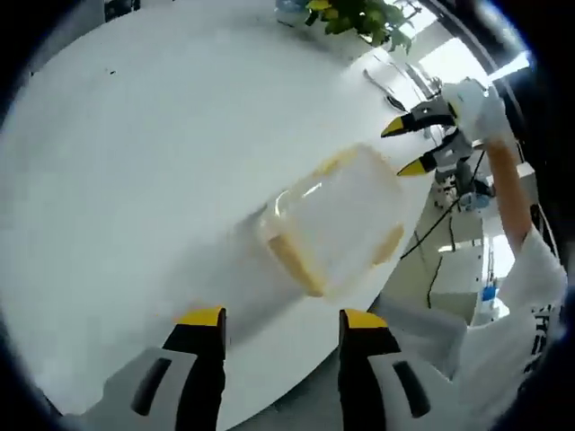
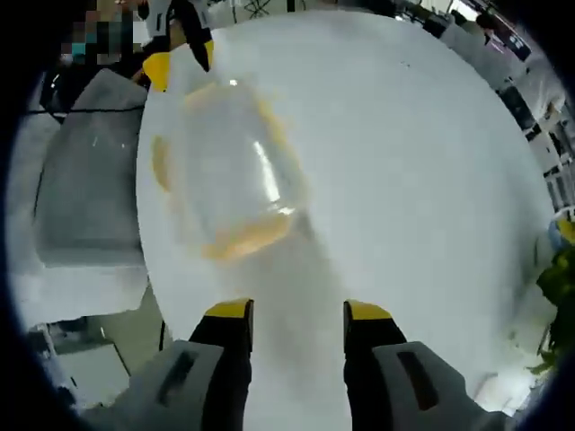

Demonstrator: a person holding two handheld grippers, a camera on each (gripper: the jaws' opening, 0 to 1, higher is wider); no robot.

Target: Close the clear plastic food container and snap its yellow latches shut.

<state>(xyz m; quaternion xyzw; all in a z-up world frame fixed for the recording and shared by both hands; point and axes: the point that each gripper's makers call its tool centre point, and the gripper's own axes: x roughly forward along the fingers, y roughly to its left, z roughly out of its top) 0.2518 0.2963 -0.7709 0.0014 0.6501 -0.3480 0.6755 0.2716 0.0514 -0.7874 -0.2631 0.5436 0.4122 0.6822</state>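
A clear plastic food container with yellow latches sits near the edge of a round white table; its lid lies on it. My left gripper hovers short of it, open and holding nothing. My right gripper, held by a gloved hand, appears open beyond the container. In the right gripper view the container looks blurred, with yellow latches on its sides. My right gripper is open short of it. The left gripper's yellow tips show past the container.
A green plant stands at the far table edge, and leaves show at the right of the right gripper view. A person's white sleeve and a grey chair lie beside the table.
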